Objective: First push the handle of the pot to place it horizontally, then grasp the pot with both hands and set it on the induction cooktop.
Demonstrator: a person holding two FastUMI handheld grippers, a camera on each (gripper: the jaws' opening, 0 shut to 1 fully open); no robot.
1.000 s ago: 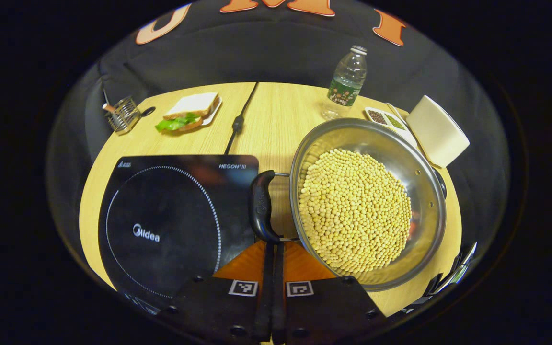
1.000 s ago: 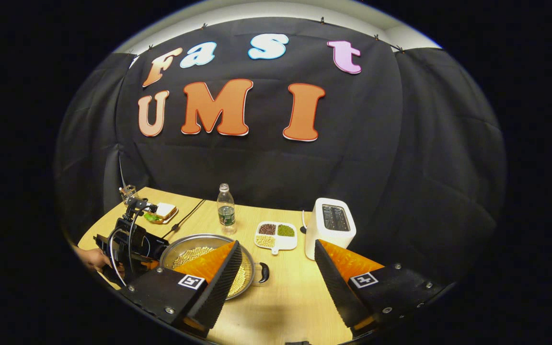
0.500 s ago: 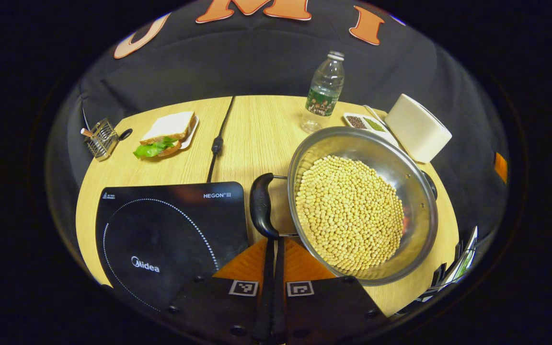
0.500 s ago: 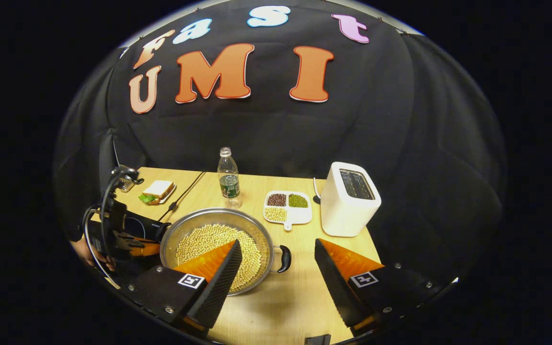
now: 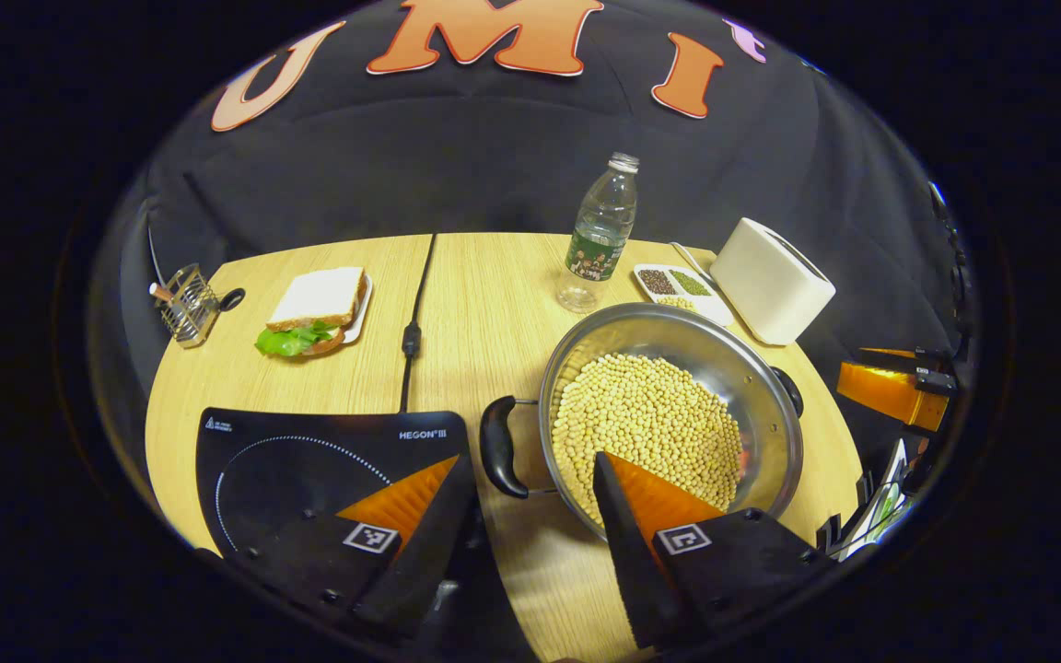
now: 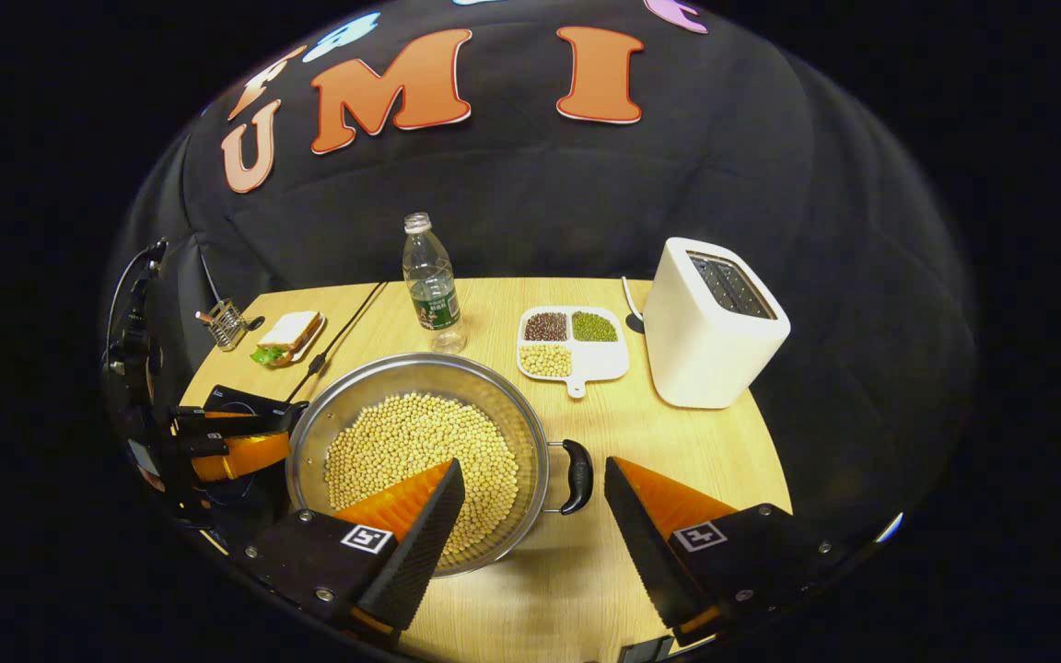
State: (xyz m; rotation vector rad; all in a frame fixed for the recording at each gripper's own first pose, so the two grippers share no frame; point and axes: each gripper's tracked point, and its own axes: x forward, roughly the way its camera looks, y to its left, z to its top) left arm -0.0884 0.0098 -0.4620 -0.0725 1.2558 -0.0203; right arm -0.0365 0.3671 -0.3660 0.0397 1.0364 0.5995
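Observation:
A steel pot (image 5: 678, 330) full of yellow beans stands on the wooden table, right of the black induction cooktop (image 5: 291, 451). Its black left handle (image 5: 496, 447) lies just ahead of my left gripper (image 5: 526, 460), which is open, one finger over the cooktop and one over the pot's near rim. In the right gripper view the pot (image 6: 420, 373) shows its black right handle (image 6: 577, 476), and my right gripper (image 6: 532, 465) is open just short of it. Each gripper also appears in the other's view: the right gripper (image 5: 851, 368) beyond the pot, the left gripper (image 6: 284, 430) by the cooktop (image 6: 231, 402).
Behind the pot stand a water bottle (image 5: 600, 230), a divided dish of grains (image 6: 575, 339) and a white toaster (image 6: 710, 331). A sandwich on a plate (image 5: 314, 308), a wire rack (image 5: 185, 302) and a black power cord (image 5: 415, 313) lie at the back left.
My left gripper has gone from shut to open and drawn back and up from the left handle. The right gripper has come closer to the pot's right handle, still open.

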